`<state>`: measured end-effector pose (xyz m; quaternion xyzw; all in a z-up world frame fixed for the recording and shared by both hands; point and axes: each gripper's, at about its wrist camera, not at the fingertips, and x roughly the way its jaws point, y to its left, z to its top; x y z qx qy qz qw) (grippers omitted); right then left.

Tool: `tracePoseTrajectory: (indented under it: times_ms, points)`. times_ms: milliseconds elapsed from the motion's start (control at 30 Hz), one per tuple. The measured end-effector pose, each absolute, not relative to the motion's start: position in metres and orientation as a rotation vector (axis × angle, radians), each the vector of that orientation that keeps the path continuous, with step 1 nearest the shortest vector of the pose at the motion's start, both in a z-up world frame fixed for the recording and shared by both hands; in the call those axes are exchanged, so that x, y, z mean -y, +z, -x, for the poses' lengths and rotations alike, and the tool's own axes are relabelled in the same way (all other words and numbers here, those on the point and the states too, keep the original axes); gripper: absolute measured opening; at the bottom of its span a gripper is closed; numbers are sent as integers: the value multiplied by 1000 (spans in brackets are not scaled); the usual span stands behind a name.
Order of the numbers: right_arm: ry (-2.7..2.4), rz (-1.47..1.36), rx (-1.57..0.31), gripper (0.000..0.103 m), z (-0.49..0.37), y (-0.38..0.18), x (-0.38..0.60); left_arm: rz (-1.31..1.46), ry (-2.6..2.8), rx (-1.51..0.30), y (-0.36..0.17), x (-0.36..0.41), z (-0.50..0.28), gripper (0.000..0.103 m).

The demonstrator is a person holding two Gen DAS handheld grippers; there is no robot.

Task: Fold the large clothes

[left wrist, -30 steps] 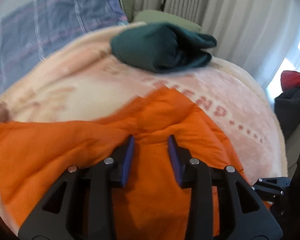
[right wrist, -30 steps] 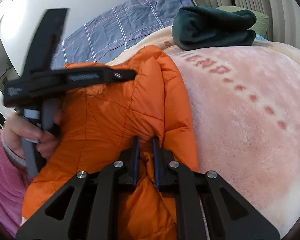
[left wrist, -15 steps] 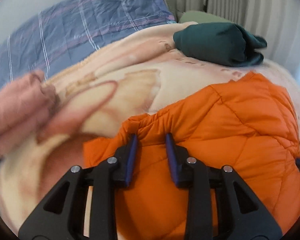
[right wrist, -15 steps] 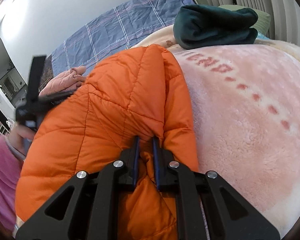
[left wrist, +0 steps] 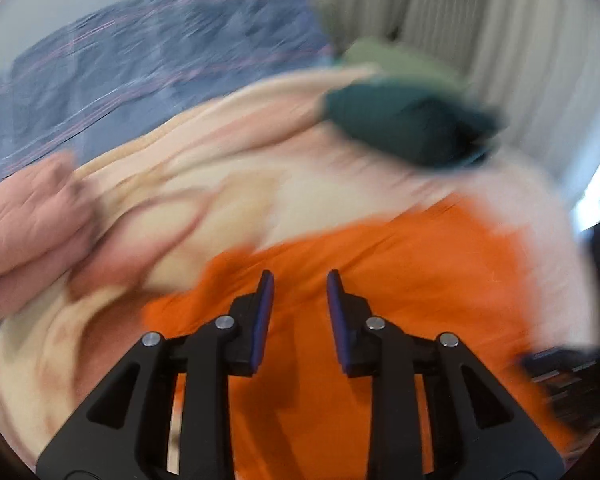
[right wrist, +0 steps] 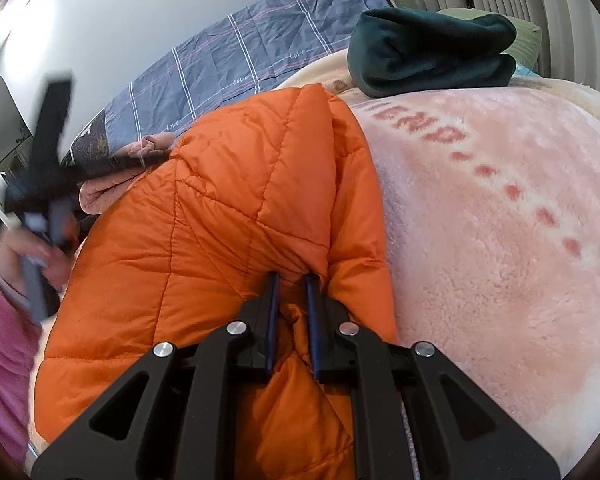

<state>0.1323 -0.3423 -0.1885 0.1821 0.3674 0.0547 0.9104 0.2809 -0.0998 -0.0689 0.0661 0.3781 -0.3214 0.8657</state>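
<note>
An orange quilted puffer jacket (right wrist: 236, 216) lies on the pink fleece blanket (right wrist: 500, 248) of a bed, folded into a long bundle. My right gripper (right wrist: 292, 280) is shut on a fold of the orange jacket near its lower edge. My left gripper (left wrist: 300, 280) is open and empty, hovering just above the jacket (left wrist: 400, 272); that view is motion-blurred. In the right wrist view the left gripper (right wrist: 48, 168) shows blurred at the far left, held in a hand.
A folded dark green garment (right wrist: 432, 52) sits at the far end of the blanket, also in the left view (left wrist: 408, 128). A crumpled pink garment (left wrist: 32, 232) lies to the left. A blue plaid duvet (right wrist: 240, 60) and curtains (left wrist: 480, 32) lie beyond.
My left gripper has swung and lifted off the jacket's edge, its jaws a little wider apart, with the view now blurred. My right gripper has kept its hold on the jacket.
</note>
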Motion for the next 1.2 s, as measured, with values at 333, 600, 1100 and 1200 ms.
tracePoseTrajectory:
  times_ms: [333,600,1100,1200]
  points:
    - [103,-379,-741,12,-130,-188,345,-523,-685,-868,-139,230,-274,48]
    - [112,-376,-752,12,-133,-190,344,-444,-693,-872,-145,216,-280,48]
    - [135,-365,-746,12,-132,-188,340,-291,-574,-877,-136,91,-277,53]
    - [132,-371,-750,12,-133,-190,342,-331,-522,-880,-137,100,-274,52]
